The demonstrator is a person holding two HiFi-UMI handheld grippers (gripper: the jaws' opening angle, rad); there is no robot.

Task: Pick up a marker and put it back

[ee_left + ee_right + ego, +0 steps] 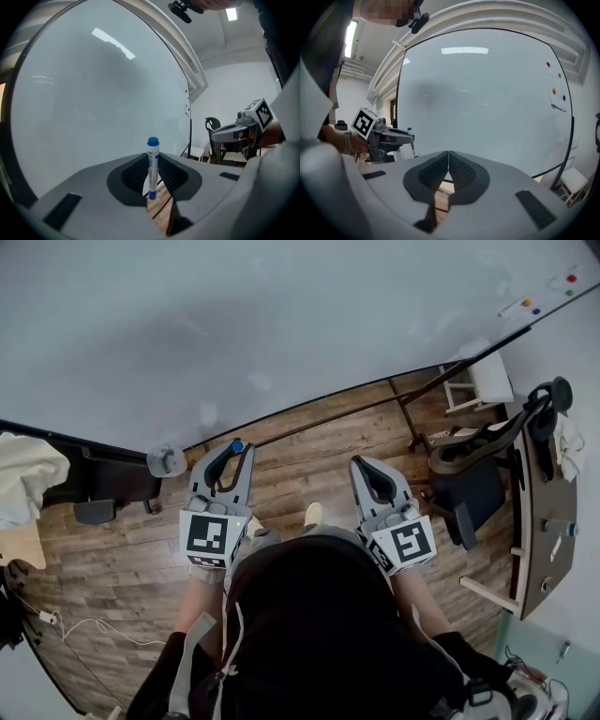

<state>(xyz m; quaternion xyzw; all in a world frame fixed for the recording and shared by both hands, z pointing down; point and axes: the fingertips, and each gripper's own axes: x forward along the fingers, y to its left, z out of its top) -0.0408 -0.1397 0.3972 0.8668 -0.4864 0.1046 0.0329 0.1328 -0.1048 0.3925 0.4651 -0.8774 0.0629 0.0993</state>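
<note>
My left gripper is shut on a white marker with a blue cap, which stands upright between the jaws. In the head view the marker's blue cap pokes out at the tip of the left gripper, close to the lower edge of the whiteboard. My right gripper is shut with nothing between its jaws; in the head view the right gripper is held beside the left one, above the wooden floor. From the right gripper view the left gripper and its marker show at the left.
A black office chair and a curved desk stand at the right. A white stool is near the board's right leg. Coloured magnets sit at the whiteboard's upper right. A white cable lies on the floor at the left.
</note>
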